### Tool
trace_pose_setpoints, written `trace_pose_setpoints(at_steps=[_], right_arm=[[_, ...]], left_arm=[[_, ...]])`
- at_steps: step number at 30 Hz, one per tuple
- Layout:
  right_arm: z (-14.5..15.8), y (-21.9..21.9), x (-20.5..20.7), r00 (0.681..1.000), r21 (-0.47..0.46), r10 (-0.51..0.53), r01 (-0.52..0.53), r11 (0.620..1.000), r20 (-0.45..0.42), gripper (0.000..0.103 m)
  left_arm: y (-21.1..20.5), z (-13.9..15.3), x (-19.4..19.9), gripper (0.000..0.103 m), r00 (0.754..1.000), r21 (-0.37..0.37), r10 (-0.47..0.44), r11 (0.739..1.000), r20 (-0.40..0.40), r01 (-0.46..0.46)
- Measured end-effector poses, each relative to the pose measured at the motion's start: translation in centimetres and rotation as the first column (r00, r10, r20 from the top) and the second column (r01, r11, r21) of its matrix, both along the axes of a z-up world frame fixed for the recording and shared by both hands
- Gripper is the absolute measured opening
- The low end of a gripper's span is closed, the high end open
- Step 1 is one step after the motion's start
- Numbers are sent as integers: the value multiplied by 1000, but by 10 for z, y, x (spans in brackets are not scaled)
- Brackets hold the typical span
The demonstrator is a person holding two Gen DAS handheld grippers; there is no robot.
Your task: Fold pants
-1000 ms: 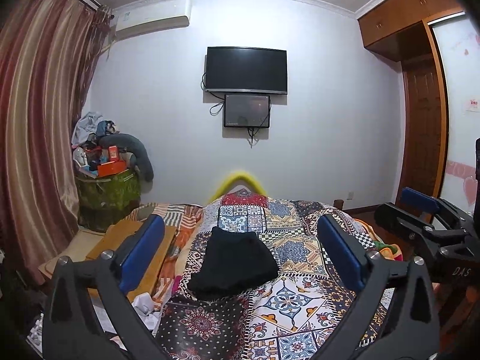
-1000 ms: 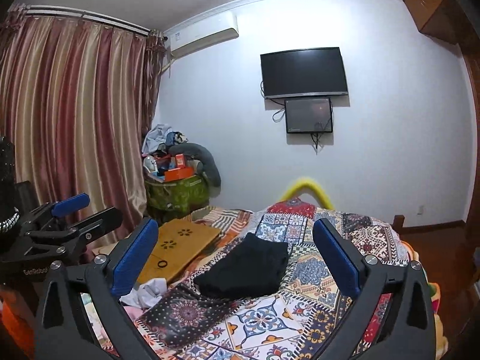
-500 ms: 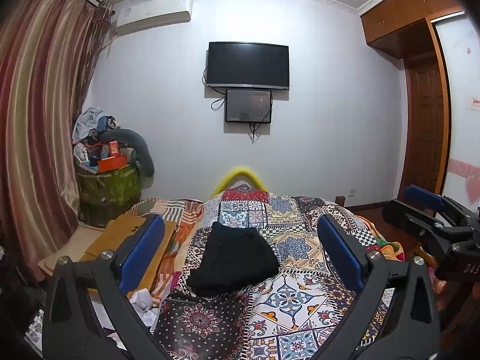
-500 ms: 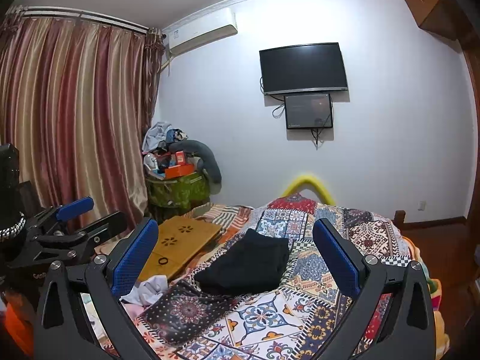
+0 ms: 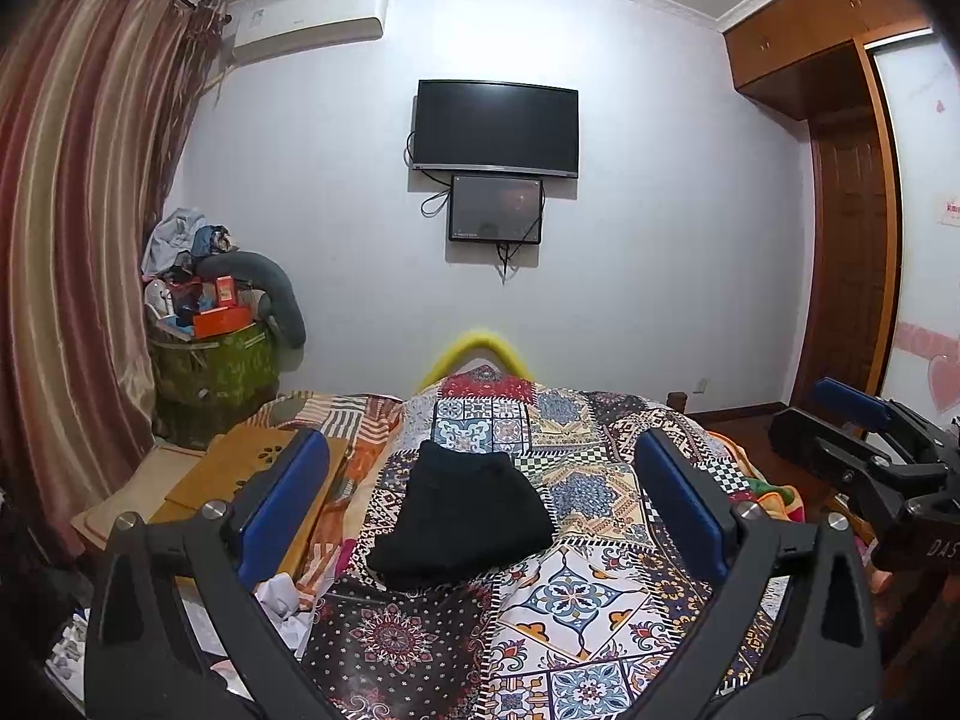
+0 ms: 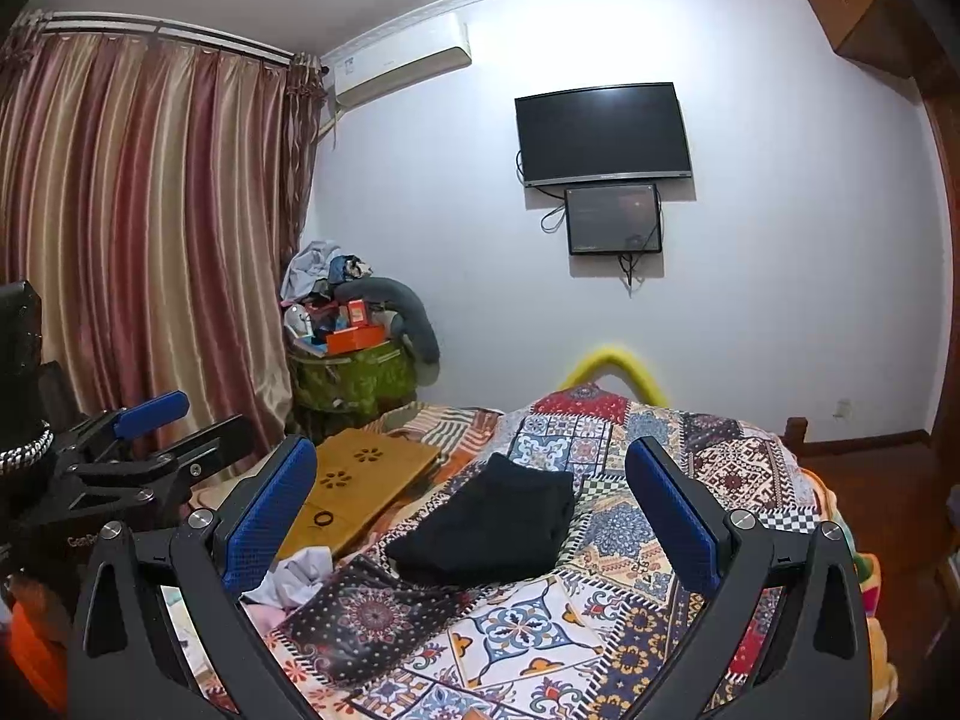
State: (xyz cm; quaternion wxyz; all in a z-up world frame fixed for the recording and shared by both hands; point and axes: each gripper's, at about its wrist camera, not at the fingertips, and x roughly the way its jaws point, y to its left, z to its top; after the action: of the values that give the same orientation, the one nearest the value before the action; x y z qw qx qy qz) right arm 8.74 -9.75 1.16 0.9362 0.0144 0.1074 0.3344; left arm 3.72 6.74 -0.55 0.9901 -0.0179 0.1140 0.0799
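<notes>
The black pants [image 5: 465,513] lie folded in a compact bundle on the patchwork bedspread [image 5: 576,594]; they also show in the right wrist view [image 6: 495,531]. My left gripper [image 5: 480,492] is open and empty, held above the near part of the bed, well short of the pants. My right gripper [image 6: 474,495] is open and empty, at a similar height and distance. The right gripper shows at the right edge of the left wrist view [image 5: 864,438], and the left gripper at the left edge of the right wrist view [image 6: 150,438].
A wooden lap tray [image 6: 360,486] and crumpled cloth [image 6: 300,573] lie on the bed's left side. A cluttered green bin [image 5: 213,360] stands by striped curtains [image 5: 72,240]. A TV [image 5: 497,126] hangs on the far wall; a wooden wardrobe [image 5: 852,252] stands at right.
Both grippers have risen and tilted slightly, so the room sits a little lower in both views. The pants have not moved and both grippers stay open.
</notes>
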Motion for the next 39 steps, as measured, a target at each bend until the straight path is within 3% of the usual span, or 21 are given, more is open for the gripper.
trace_pose_setpoints(at_steps=[39], right_arm=[[1, -7, -1, 1000, 11, -28, 28, 1000, -11, 102]], left_arm=[[-9, -2, 0, 103, 998, 7, -51, 999, -23, 52]])
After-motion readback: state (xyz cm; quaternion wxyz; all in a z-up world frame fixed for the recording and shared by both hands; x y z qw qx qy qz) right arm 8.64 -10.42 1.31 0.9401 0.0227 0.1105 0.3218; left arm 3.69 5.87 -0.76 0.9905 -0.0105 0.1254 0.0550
